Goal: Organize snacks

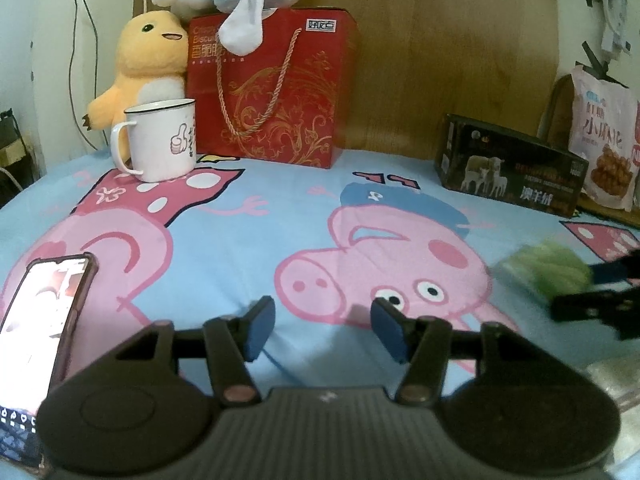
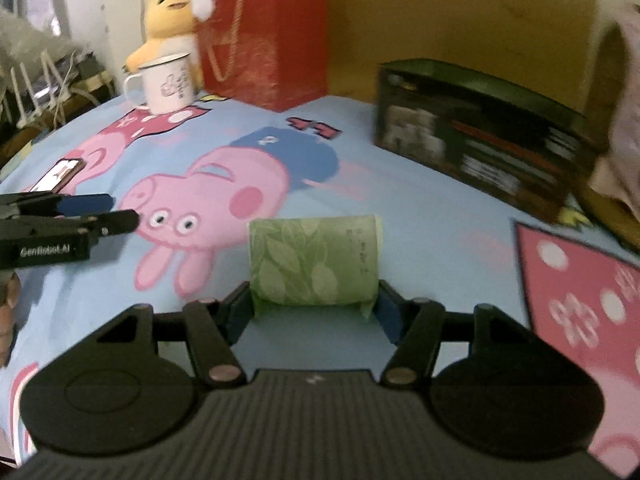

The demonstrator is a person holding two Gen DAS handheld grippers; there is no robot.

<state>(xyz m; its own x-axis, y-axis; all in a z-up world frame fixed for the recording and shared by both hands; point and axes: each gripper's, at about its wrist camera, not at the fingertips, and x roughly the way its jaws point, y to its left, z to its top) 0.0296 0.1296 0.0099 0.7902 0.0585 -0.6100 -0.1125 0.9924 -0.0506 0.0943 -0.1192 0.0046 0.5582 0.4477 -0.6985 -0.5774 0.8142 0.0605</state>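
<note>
The right gripper clamps the green snack packet, dark box at two o'clock; the left gripper gapes, holding nothing.

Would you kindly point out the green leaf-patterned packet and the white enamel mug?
green leaf-patterned packet (image 2: pixel 314 266): right wrist view, front face.
white enamel mug (image 1: pixel 162 142): left wrist view, side wall.

We see matt printed cloth on the bedsheet | glossy enamel-like mug | fluffy plush duck | smooth red card gift bag with a twisted cord handle | green packet crinkly, slightly shiny | wooden headboard.
</note>
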